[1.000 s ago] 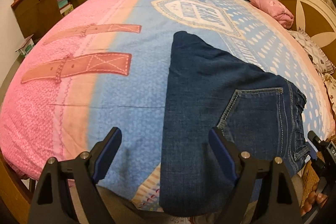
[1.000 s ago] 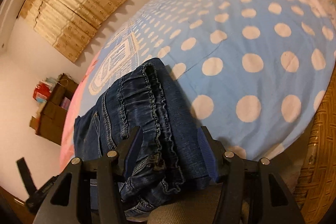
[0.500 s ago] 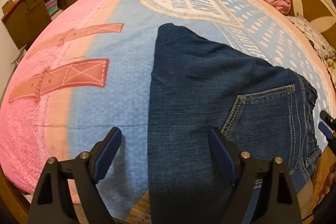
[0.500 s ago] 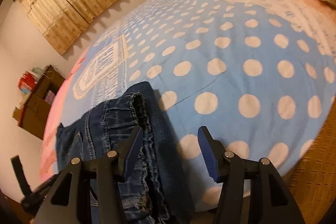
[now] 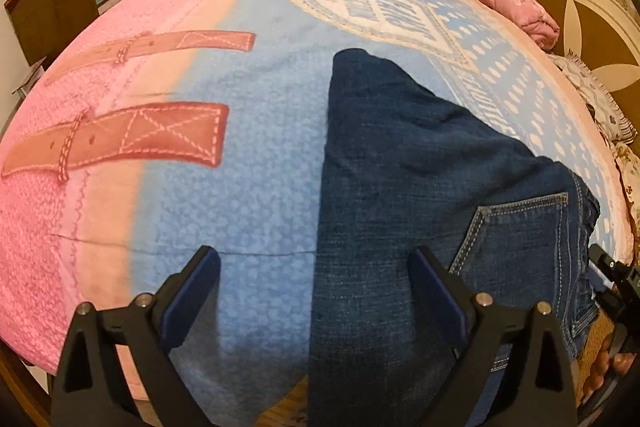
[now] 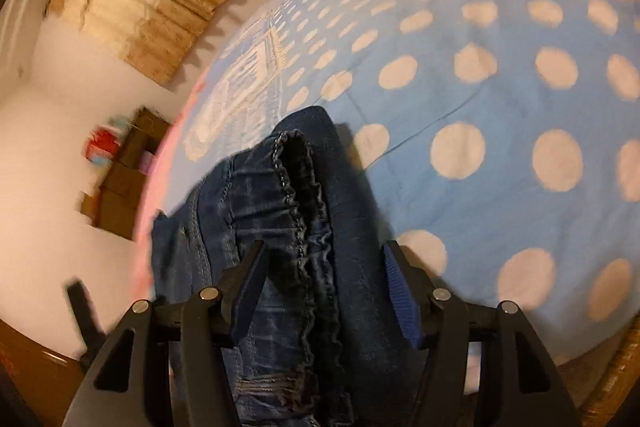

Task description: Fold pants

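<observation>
The pants (image 5: 420, 195) are lying folded on the bed (image 5: 248, 163) near its edge, legs doubled so another fold seems possible. The left gripper (image 5: 316, 291), jaws having just widened, is hovering apart over the fold edge, holding nothing. The right gripper (image 6: 324, 291) is straddling the waistband (image 6: 304, 211), jaws apart, probably readying a grasp.

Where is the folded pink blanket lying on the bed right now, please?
In the left wrist view the pink blanket lies at the far right corner of the bed, beside the headboard.
</observation>
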Demonstrator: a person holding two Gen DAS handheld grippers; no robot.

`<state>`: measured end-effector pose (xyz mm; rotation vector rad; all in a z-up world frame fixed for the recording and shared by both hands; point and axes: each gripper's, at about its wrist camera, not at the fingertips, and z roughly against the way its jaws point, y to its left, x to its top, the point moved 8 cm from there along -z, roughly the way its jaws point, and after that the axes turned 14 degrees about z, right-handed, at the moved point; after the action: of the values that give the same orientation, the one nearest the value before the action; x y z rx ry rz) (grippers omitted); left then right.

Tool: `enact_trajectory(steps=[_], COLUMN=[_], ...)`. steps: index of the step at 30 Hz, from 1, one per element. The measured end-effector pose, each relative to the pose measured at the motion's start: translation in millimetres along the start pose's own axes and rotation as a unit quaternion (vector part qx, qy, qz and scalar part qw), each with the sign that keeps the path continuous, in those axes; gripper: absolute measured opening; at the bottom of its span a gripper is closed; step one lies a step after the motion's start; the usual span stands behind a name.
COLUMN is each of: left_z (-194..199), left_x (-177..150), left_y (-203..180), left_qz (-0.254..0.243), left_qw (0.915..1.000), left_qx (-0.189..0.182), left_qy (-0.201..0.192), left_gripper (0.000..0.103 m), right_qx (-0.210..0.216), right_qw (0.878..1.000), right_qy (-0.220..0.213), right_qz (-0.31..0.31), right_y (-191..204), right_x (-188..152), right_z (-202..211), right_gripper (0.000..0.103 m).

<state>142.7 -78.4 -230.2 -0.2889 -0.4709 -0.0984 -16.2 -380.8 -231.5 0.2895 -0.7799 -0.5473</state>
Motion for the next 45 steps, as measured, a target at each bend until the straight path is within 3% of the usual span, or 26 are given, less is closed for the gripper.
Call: enact_trajectory(steps=[2, 4, 7, 9, 11, 13, 14, 16, 20, 21, 23, 25, 27, 30, 33, 35, 37, 39, 41, 45], left_z=[9, 25, 41, 34, 17, 4, 0, 3, 2, 2, 1, 1, 1, 1, 4, 7, 7, 7, 7, 9], left_x=[4, 5, -3, -11, -21, -31, -37, -43, -50, -49, -49, -51, -52, -54, -57, -64, -64, -65, -64, -65], left_y=[2, -2, -19, -32, -32, -27, -23, -19, -20, -21, -21, -21, -21, -23, -25, -26, -26, -24, -22, -24], left_qz=[-0.002, -0.007, -0.017, -0.046, -0.055, -0.036, -0.019, -0.019, -0.043, -0.042, -0.045, -0.046, -0.044, -0.042, -0.044, -0.046, -0.046, -0.044, -0.042, -0.041], left_qw=[0.9998, 0.9989, 0.9962, 0.9952, 0.9963, 0.9985, 0.999, 0.9973, 0.9936, 0.9933, 0.9921, 0.9907, 0.9902, 0.9897, 0.9892, 0.989, 0.9888, 0.9886, 0.9884, 0.9879], left_qx=[0.011, -0.002, -0.041, -0.024, 0.004, 0.0, -0.013, -0.023, -0.017, -0.02, -0.021, -0.019, -0.018, -0.017, -0.019, -0.023, -0.025, -0.024, -0.024, -0.021], left_qy=[-0.019, -0.045, -0.075, -0.083, -0.067, -0.041, -0.038, -0.067, -0.103, -0.106, -0.115, -0.127, -0.131, -0.136, -0.139, -0.139, -0.14, -0.142, -0.144, -0.148], left_gripper=[0.098, 0.098, 0.098, 0.098, 0.098, 0.098, 0.098, 0.099, 0.103, 0.103, 0.103, 0.103, 0.103, 0.103, 0.103, 0.103, 0.103, 0.103, 0.103, 0.103], right_qx=[-0.061, -0.056, 0.02, 0.11, 0.203, 0.24, 0.241, 0.234, 0.216, 0.205, 0.164, 0.128, 0.126, 0.132, 0.128, 0.147, 0.164, 0.175, 0.174, 0.155], right_qw=[0.997, 0.995, 0.994, 0.99, 0.977, 0.968, 0.965, 0.953, 0.935, 0.93, 0.922, 0.913, 0.913, 0.925, 0.922, 0.928, 0.94, 0.94, 0.931, 0.916], right_qy=[-0.046, -0.078, -0.084, -0.059, -0.017, 0.033, 0.057, 0.11, 0.159, 0.173, 0.199, 0.227, 0.234, 0.24, 0.242, 0.218, 0.161, 0.122, 0.124, 0.163], right_qz=[0.023, 0.025, 0.06, 0.072, 0.065, 0.069, 0.089, 0.16, 0.233, 0.25, 0.29, 0.315, 0.311, 0.264, 0.275, 0.263, 0.251, 0.267, 0.296, 0.332], right_y=[0, 9, 50, 92, 133, 170, 187, 226, 266, 273, 277, 278, 278, 275, 285, 289, 285, 279, 268, 248], right_x=[11, 24, 51, 67, 80, 87, 87, 84, 75, 72, 66, 55, 52, 61, 63, 77, 99, 108, 97, 59], right_z=[20, 34, 36, 19, -9, -49, -67, -109, -156, -170, -196, -218, -226, -245, -262, -251, -223, -188, -161, -150], right_gripper=[0.06, 0.06, 0.06, 0.06, 0.059, 0.038, 0.027, 0.026, 0.026, 0.026, 0.012, 0.012, 0.011, 0.009, 0.009, 0.009, 0.009, 0.009, 0.009, 0.009])
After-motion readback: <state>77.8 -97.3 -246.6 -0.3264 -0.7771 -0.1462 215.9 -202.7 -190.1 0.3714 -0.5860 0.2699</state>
